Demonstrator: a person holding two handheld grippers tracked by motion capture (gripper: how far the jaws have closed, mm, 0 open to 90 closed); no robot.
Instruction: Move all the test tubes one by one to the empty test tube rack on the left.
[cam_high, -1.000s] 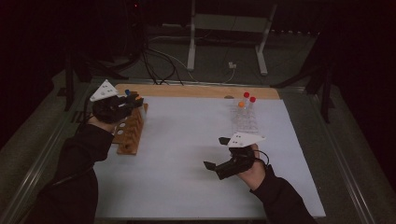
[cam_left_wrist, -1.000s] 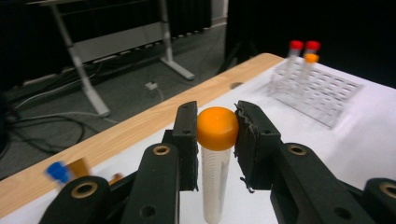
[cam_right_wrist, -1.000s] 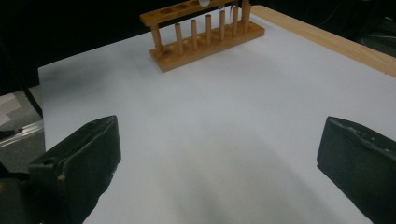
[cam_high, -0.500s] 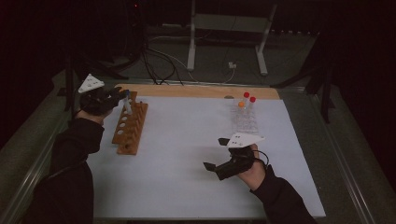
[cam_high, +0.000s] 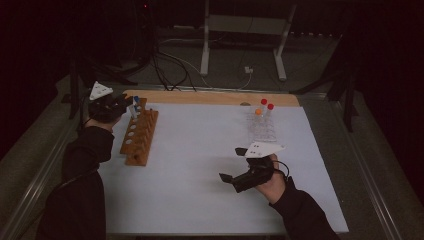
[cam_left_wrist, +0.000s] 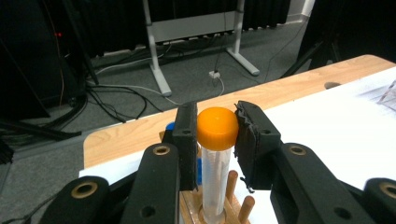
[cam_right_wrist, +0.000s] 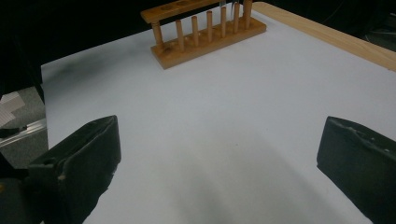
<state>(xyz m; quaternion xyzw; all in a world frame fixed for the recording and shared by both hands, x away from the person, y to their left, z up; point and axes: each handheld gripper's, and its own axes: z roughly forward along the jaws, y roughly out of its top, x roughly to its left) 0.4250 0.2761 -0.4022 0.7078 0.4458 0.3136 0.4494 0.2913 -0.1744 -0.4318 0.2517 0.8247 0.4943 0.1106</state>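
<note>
My left gripper (cam_left_wrist: 217, 135) is shut on the orange cap of a clear tube (cam_left_wrist: 215, 177), which stands upright with its lower end in a hole of the wooden rack (cam_left_wrist: 190, 209). Right behind it is a blue-capped tube (cam_left_wrist: 171, 126). In the high view the left gripper (cam_high: 120, 106) is at the far end of the wooden rack (cam_high: 137, 142), beside the blue-capped tube (cam_high: 136, 100). My right gripper (cam_high: 232, 164) hovers over the white mat (cam_high: 200, 200) with nothing between its wide open jaws. The right gripper (cam_right_wrist: 219, 140) faces the wooden rack (cam_right_wrist: 205, 35) from a distance.
A clear rack (cam_high: 261, 129) at the back right holds two red-capped tubes (cam_high: 264, 102) and an orange-capped one (cam_high: 258, 112). A wooden strip (cam_high: 210, 98) borders the mat's far edge. Behind the table are cables and a metal stand (cam_high: 242, 30).
My left hand has moved left toward the wooden rack's far end and sunk a little, carrying the orange-capped tube. The right hand has stayed where it was.
</note>
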